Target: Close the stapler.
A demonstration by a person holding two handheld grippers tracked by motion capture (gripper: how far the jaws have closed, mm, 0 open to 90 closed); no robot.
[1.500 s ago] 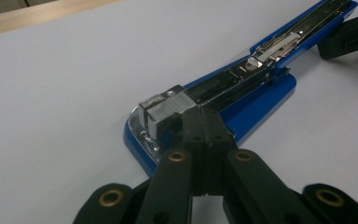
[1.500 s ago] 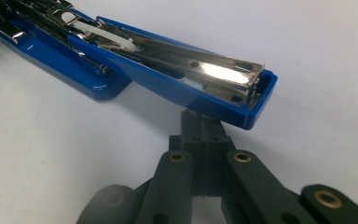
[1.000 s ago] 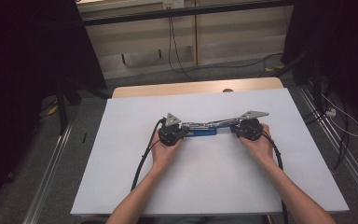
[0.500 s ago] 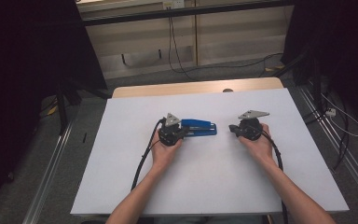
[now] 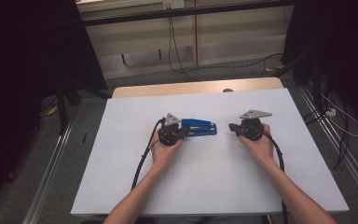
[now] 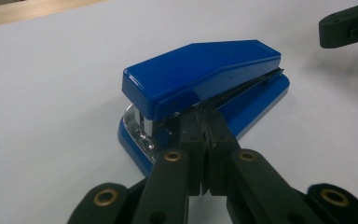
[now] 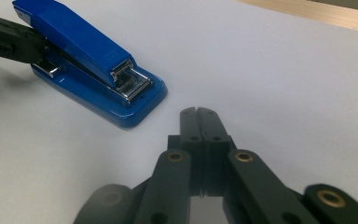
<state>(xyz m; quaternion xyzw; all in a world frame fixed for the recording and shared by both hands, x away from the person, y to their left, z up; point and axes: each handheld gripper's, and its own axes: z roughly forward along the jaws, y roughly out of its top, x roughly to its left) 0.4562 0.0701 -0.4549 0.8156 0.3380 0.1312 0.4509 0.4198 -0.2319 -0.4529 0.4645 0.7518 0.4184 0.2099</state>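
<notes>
Blue stapler (image 5: 199, 127) flat on white table (image 5: 121, 177), mid-left. Left tool (image 6: 206, 122) jaws pinched together, tips against stapler's side. Right tool (image 7: 199, 114) jaws together, empty, well apart.

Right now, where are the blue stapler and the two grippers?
blue stapler (image 5: 200, 127), high view, on its top cover.
left gripper (image 6: 206, 122), left gripper view, at its shut fingertips.
right gripper (image 7: 197, 113), right gripper view, at its shut fingertips.
</notes>
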